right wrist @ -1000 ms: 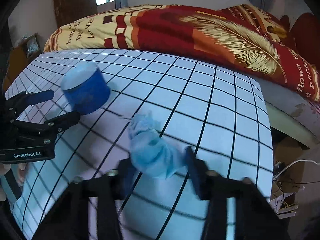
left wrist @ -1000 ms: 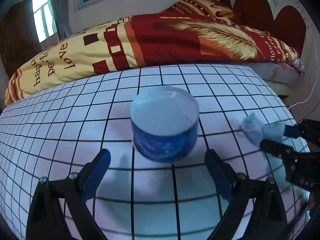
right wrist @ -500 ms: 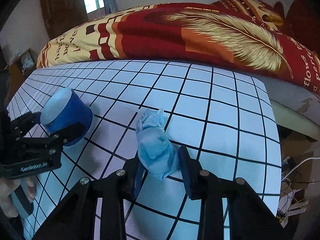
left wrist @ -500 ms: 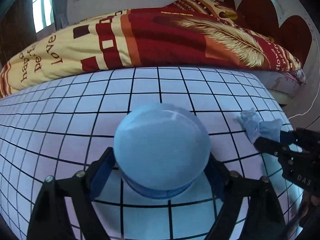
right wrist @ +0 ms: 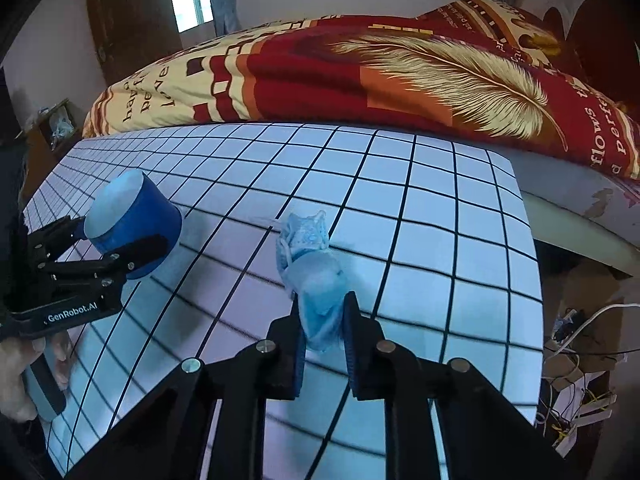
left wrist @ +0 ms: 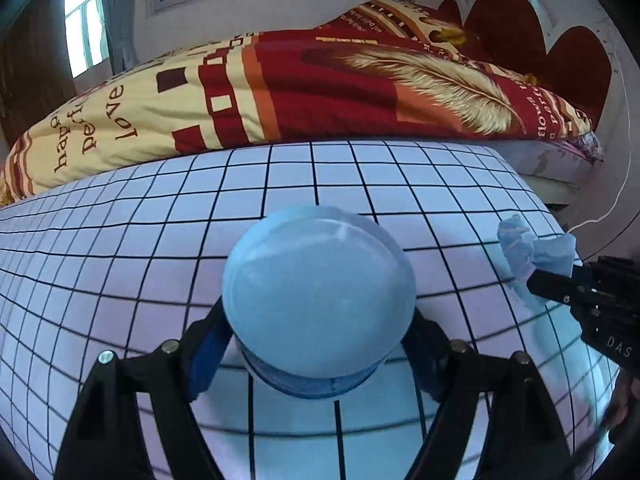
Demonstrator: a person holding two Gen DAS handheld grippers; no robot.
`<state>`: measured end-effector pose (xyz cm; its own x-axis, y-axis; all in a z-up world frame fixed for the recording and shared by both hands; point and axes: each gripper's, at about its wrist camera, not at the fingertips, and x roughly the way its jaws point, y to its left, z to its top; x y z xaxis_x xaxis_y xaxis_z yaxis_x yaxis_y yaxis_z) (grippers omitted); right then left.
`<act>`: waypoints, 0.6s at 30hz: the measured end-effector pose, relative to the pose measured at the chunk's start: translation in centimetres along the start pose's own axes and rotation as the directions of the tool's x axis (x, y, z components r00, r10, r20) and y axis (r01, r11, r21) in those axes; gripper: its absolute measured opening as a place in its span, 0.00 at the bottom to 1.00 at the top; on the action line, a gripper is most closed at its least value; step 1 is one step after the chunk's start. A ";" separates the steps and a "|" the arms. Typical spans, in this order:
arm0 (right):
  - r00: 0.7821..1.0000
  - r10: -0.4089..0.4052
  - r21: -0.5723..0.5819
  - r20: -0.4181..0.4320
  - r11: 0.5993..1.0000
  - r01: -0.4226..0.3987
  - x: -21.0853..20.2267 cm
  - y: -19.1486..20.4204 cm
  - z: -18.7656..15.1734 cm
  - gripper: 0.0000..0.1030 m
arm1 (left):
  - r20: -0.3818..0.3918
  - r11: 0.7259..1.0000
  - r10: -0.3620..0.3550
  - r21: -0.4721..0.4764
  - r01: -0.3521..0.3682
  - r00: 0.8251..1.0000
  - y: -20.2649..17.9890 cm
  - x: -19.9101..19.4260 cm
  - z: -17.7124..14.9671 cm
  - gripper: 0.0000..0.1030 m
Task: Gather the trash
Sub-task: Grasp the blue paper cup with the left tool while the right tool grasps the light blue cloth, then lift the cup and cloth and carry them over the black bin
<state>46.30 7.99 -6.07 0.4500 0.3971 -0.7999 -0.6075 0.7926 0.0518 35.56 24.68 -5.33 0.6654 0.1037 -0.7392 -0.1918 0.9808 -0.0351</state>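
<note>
Behind the gridded white surface point(left wrist: 360, 168), the left wrist view shows a bed under a red and yellow quilt point(left wrist: 280, 92) filling the upper half of the frame. At lower centre the left claw point(left wrist: 316, 344) is closed around a blue round container point(left wrist: 318, 292) with a pale lid, its blue pads pressed to both sides. The container's wall and base are mostly hidden beneath the lid, so whether it rests on the surface cannot be told. At the right edge the right claw point(left wrist: 560, 270) pinches a crumpled blue tissue point(left wrist: 524, 246); its body is cut off by the frame.

From the right wrist view, the right claw point(right wrist: 322, 320) at lower centre is closed nearly shut on the tissue point(right wrist: 314, 268), gripping only its lower tail while the bulk stands free above the surface point(right wrist: 440, 208). That narrow hold could let the soft wad slip out during a quick move. At mid-left the left claw point(right wrist: 120, 236) holds the container point(right wrist: 128, 220) tilted; its smooth curved wall might twist between the pads. No bin appears anywhere, so the drop-off spot is unknown.
</note>
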 end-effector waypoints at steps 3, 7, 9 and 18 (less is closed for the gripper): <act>1.000 0.001 -0.005 0.005 1.000 -0.001 -1.2 0.3 -0.7 0.17 | 0.012 1.000 0.002 0.015 -0.003 1.000 -0.2 -1.4 -0.7 0.77; 1.000 0.010 -0.004 0.024 1.000 -0.010 -3.6 0.9 -1.8 0.17 | 0.026 0.999 0.015 0.033 -0.016 1.000 -0.6 -3.4 -1.7 0.77; 0.999 0.012 -0.006 0.034 1.000 -0.012 -4.9 1.3 -2.3 0.17 | 0.030 0.999 0.020 0.036 -0.021 0.999 -0.5 -4.2 -2.1 0.77; 0.997 -0.002 -0.044 0.076 0.999 0.005 -10.2 4.2 -5.3 0.17 | 0.056 0.999 0.001 0.046 -0.003 0.998 -1.5 -8.6 -4.2 0.77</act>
<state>35.67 4.77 -0.86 0.4995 0.4295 -0.7524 -0.6336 0.7734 0.0209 27.07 21.66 -1.77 0.7044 0.1135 -0.7006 -0.1604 0.9871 -0.0014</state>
